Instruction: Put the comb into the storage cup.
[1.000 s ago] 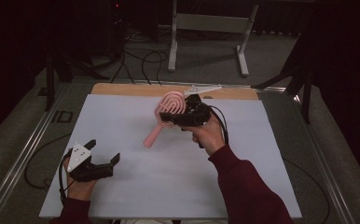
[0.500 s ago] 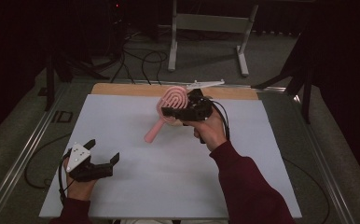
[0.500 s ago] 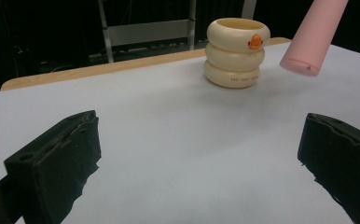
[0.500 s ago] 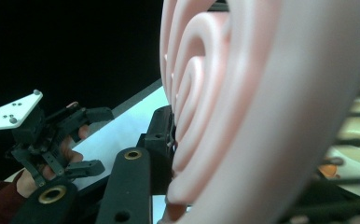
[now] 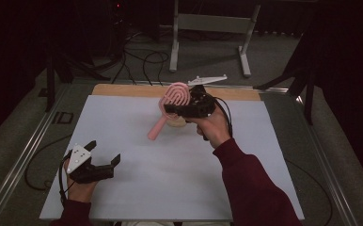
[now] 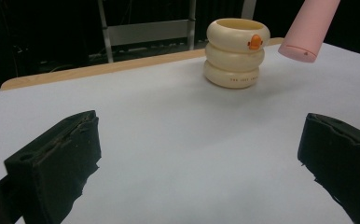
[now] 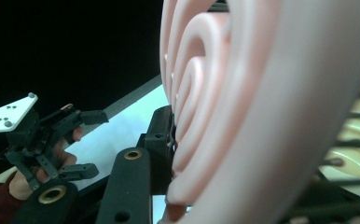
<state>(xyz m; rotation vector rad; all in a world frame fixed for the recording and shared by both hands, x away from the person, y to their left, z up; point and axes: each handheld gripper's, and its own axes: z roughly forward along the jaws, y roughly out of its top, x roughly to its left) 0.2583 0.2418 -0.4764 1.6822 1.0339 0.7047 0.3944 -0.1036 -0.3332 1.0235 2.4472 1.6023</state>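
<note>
Right gripper (image 5: 170,109), upper centre, grips the pink spiral paddle (image 5: 169,107) above a cream holder (image 5: 176,122); left gripper (image 5: 105,153), lower left, gapes empty.

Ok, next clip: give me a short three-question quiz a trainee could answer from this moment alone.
1. True or false: the left claw is closed on something.
2. What does the right claw hold? A) a pink spiral-headed tool B) a cup C) a cable
3. Fill in: in the left gripper view, the cream ringed holder carries a small ____ duck-bill mark.

Key: 1. False; its jaws stand wide apart over the white table, holding nothing. 2. A; the tool's handle slants down to the left, off the table. 3. Orange.
</note>
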